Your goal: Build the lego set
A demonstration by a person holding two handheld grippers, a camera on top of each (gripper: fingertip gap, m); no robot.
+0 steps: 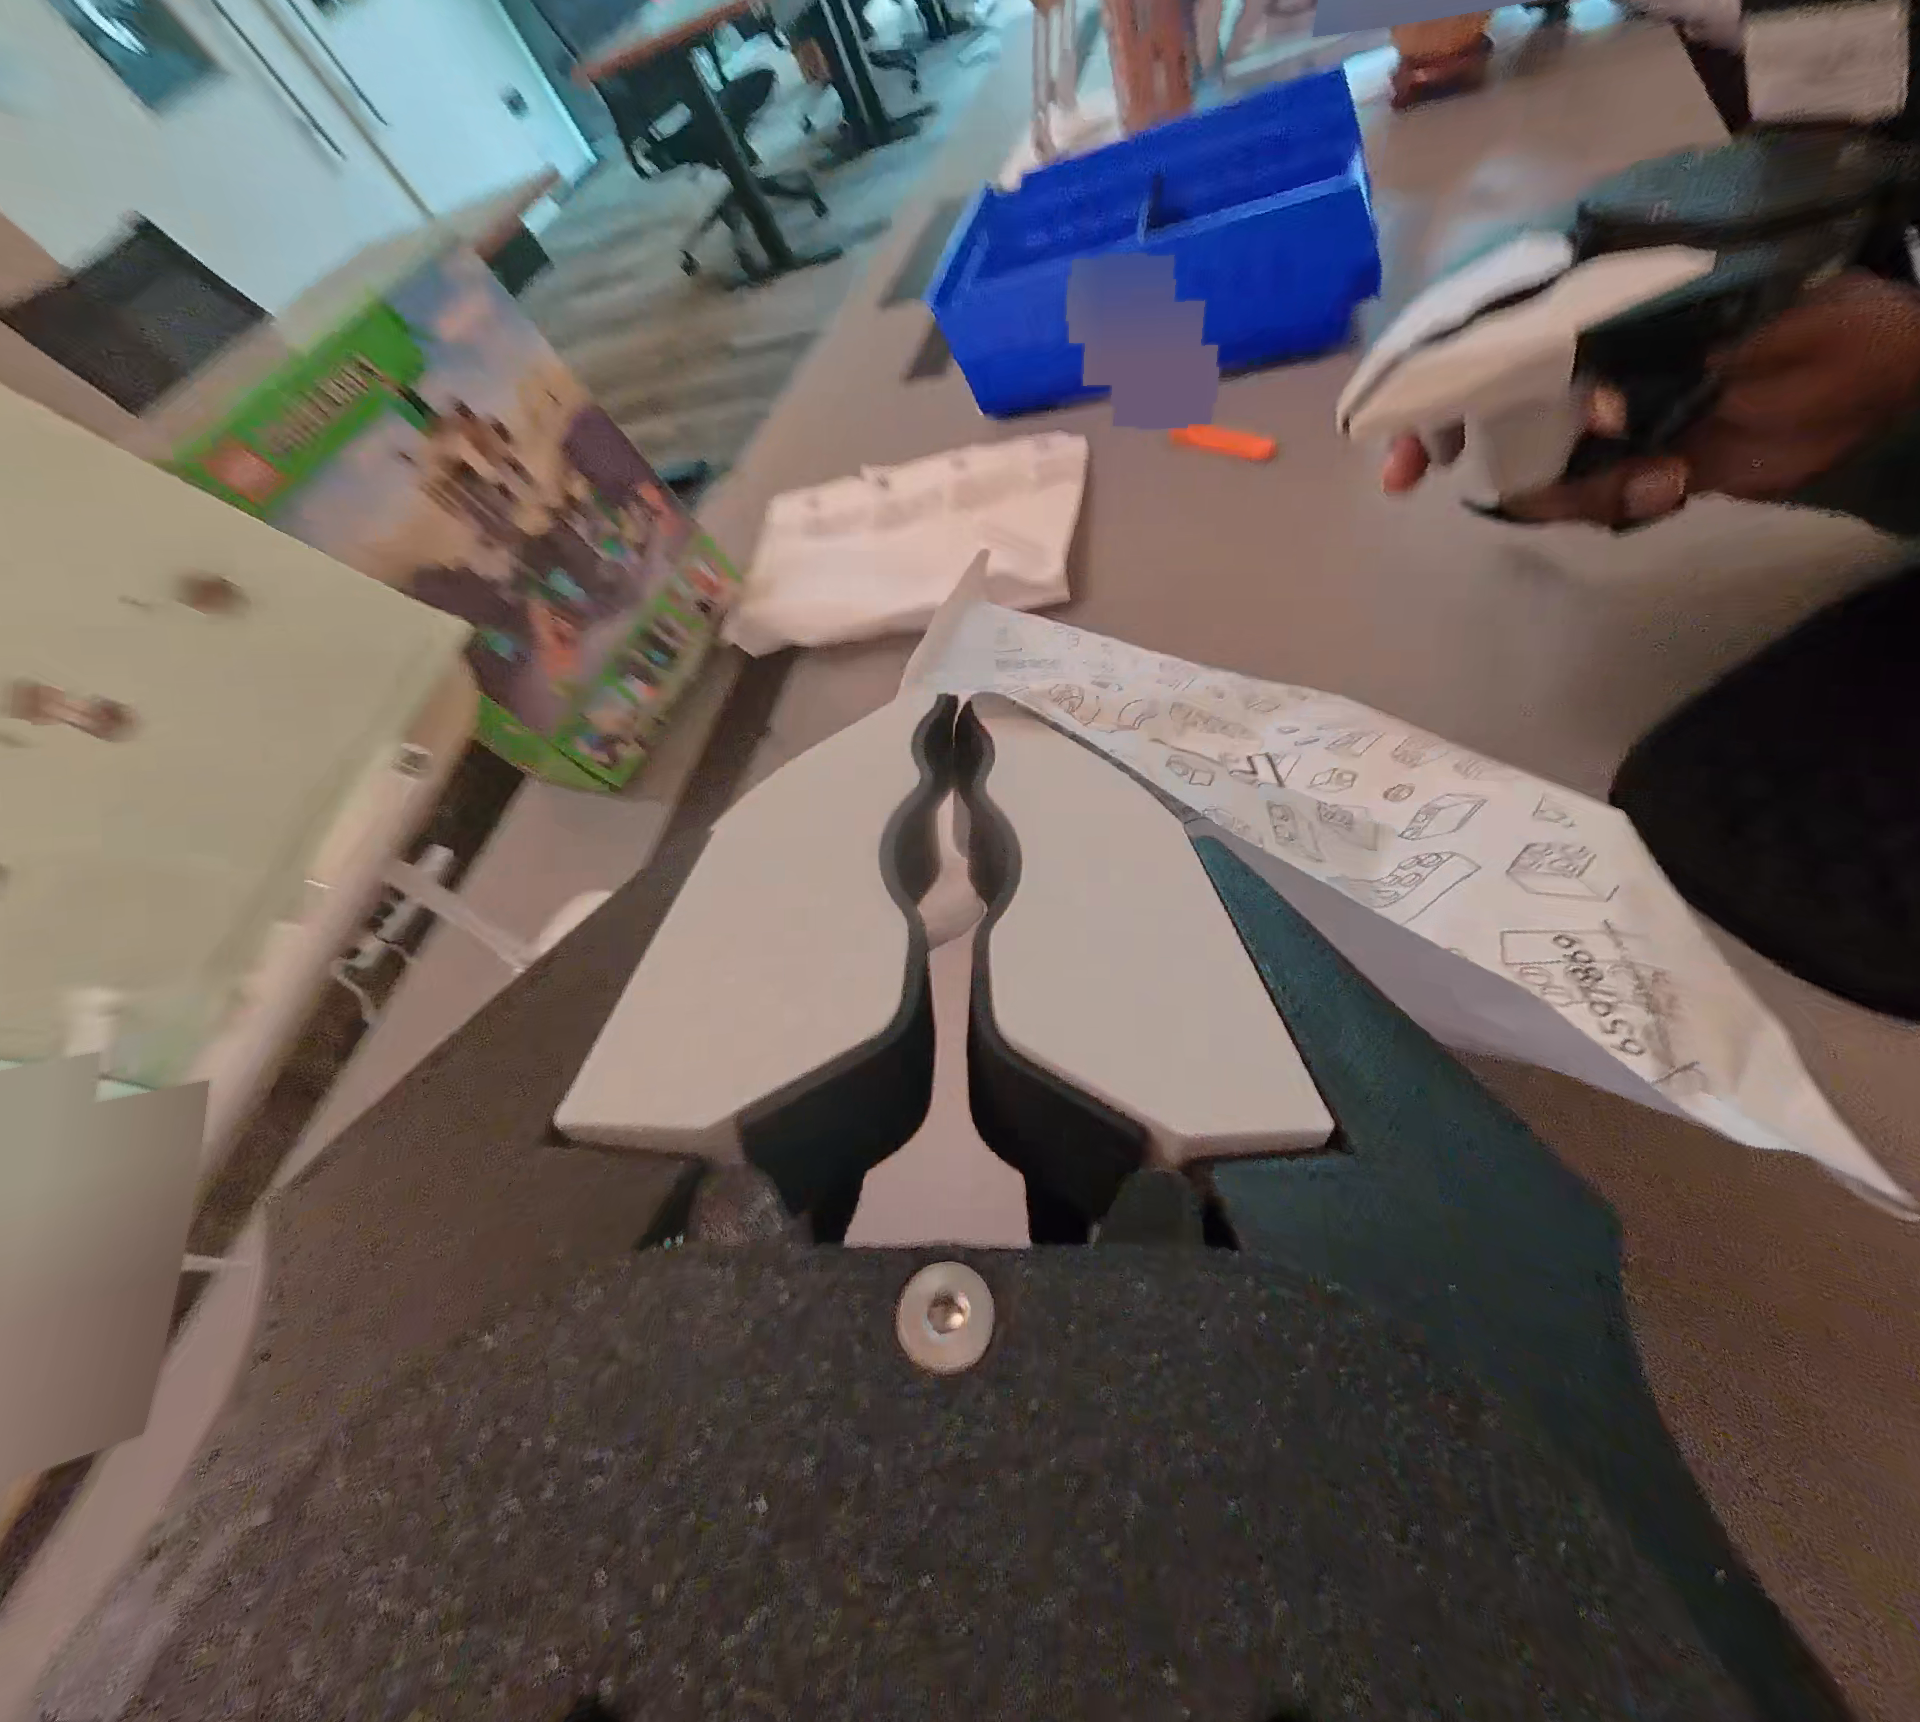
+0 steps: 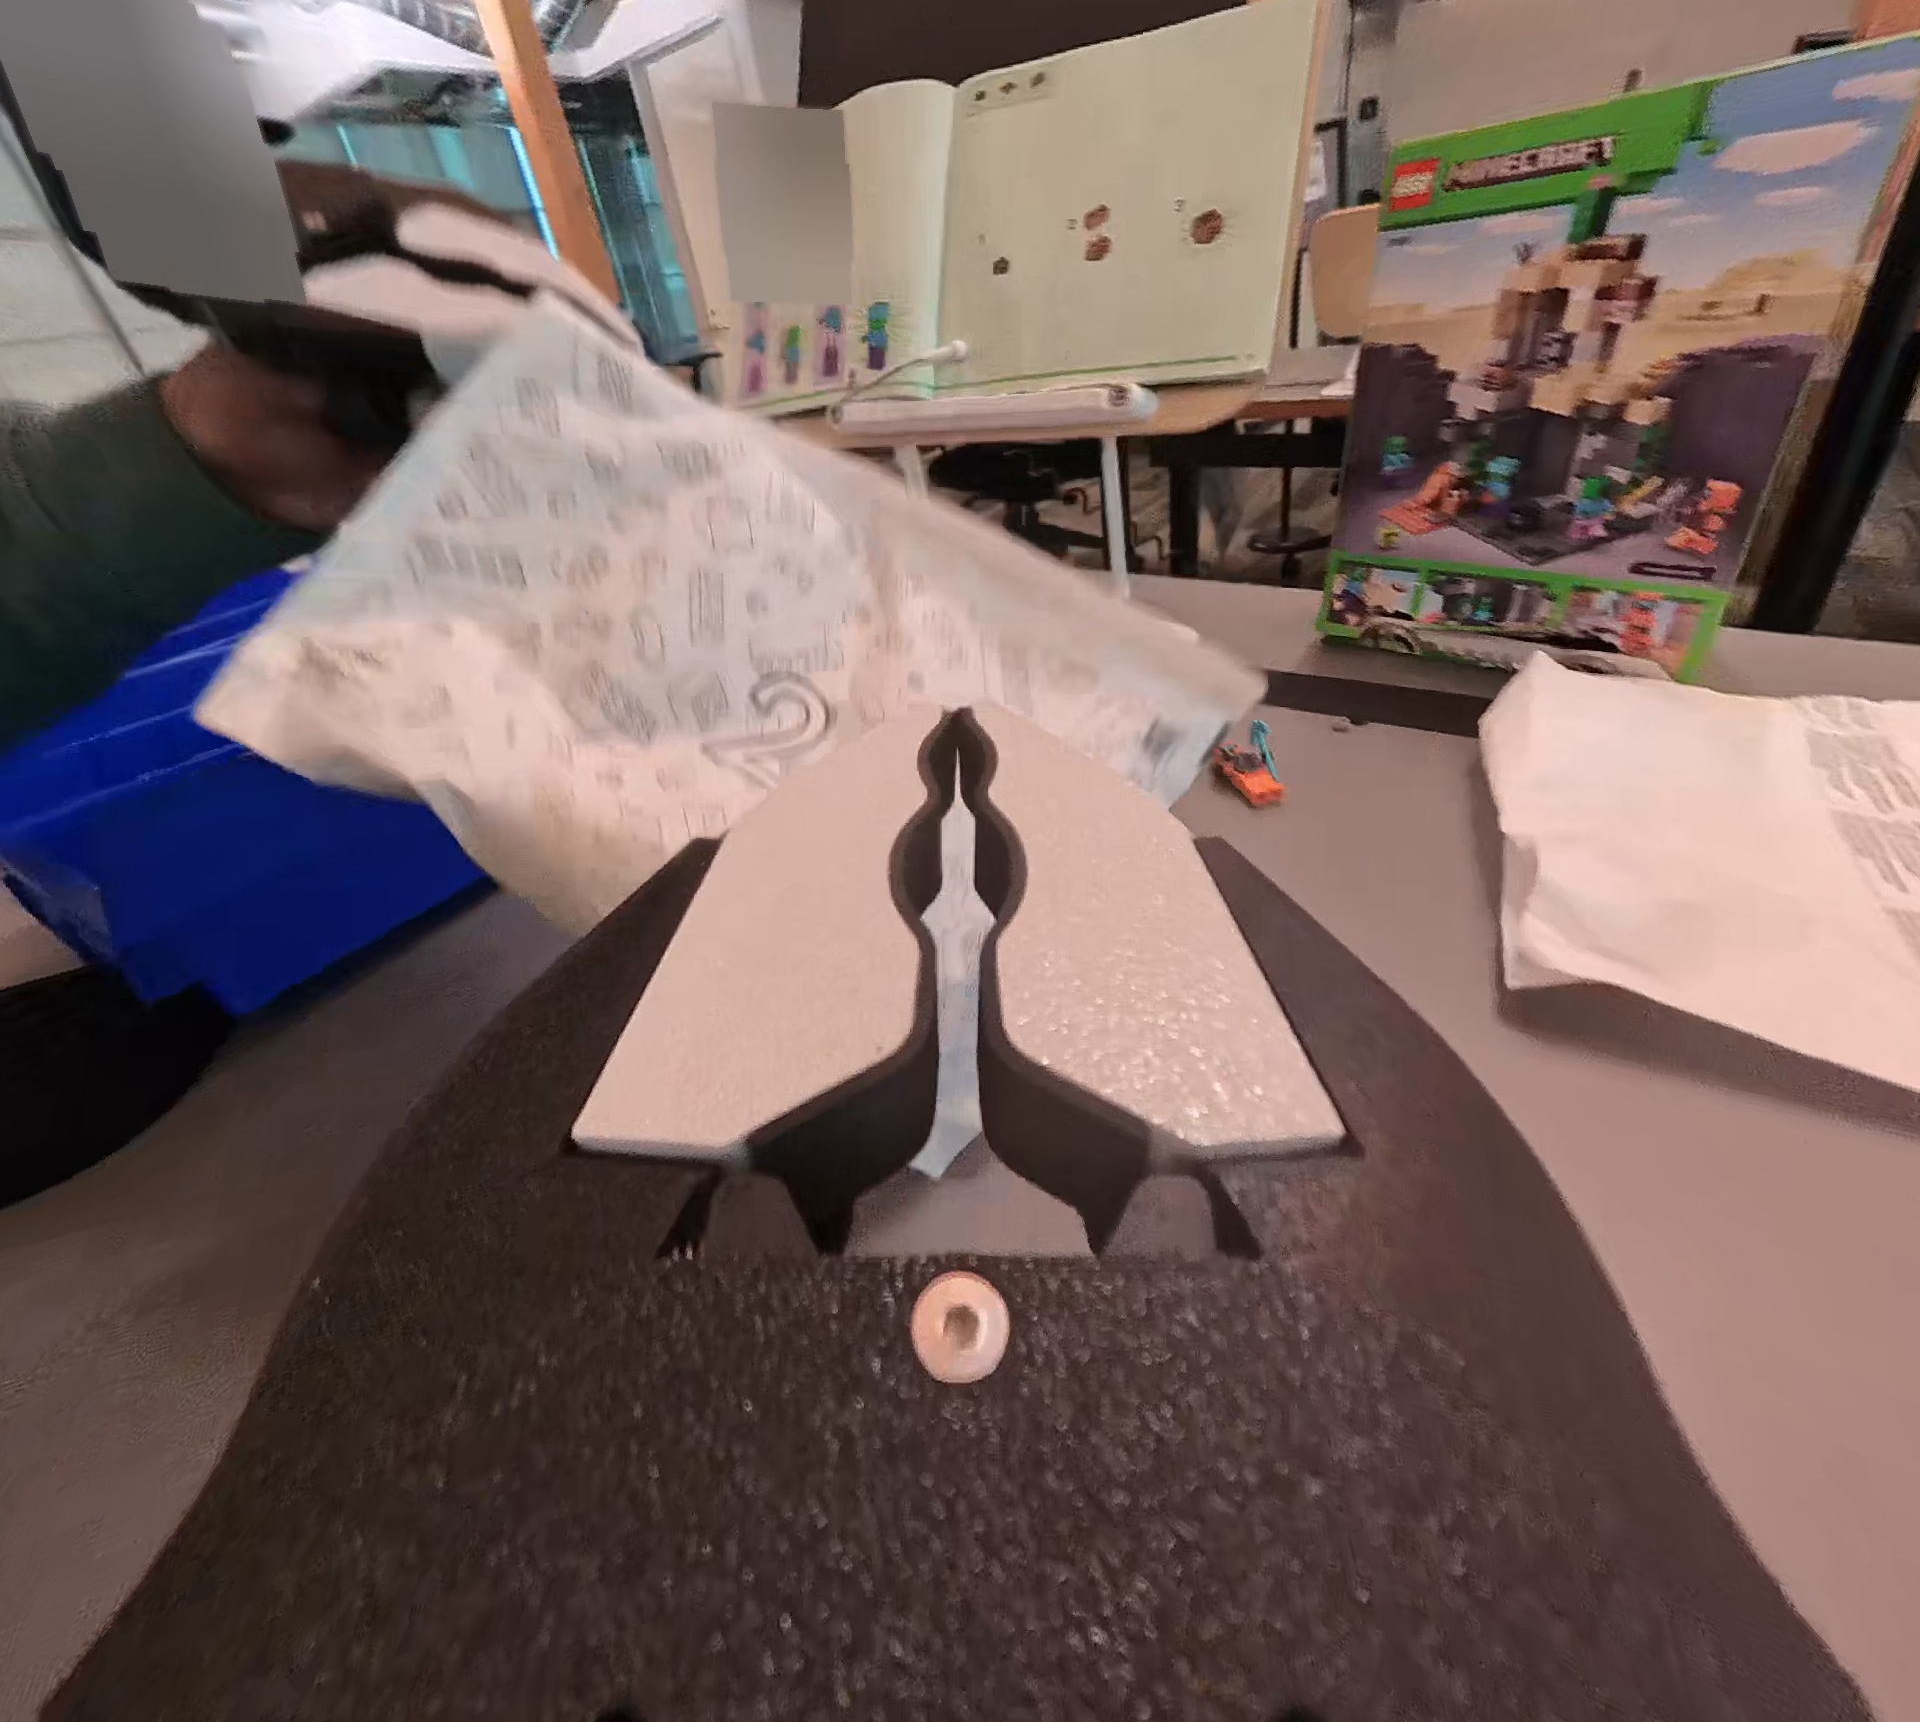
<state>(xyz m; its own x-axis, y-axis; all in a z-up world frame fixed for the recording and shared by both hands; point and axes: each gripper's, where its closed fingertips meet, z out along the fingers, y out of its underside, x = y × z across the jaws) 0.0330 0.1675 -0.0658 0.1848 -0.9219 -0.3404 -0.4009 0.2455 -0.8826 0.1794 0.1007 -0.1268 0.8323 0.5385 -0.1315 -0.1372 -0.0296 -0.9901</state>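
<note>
- The left gripper (image 1: pixel 954 716) is pinching its fingers together on one edge of a printed paper bag (image 1: pixel 1340 825), and a sliver of the white paper is showing in the narrow slot between them
- From the left wrist view the bag is stretching away to the right, lifted clear of the grey table (image 1: pixel 1299 592)
- The right gripper (image 2: pixel 961 722) is clamping the same bag (image 2: pixel 623 571) at another edge, with pale paper running down the gap between its fingers
- From the right wrist view the bag is hanging slack and blurred between the two tools, tilting up toward the far left gripper (image 2: pixel 416 270)
- In the left wrist view the right gripper (image 1: pixel 1455 363) is sitting in a person's hand (image 1: pixel 1704 415) at the upper right, and that view is not showing whether it is touching the bag
- The lego box (image 2: pixel 1600 384) is standing upright on the table's far side, well apart from the bag
- An open instruction booklet (image 2: pixel 1112 218) is leaning on a stand just beside the box
- A blue bin (image 1: pixel 1164 270) is resting on the table behind the bag
- A flat white bag (image 2: pixel 1704 851) is lying on the table near the box
- A small orange lego piece (image 2: pixel 1250 768) is lying on the table between the held bag and the flat white bag
</note>
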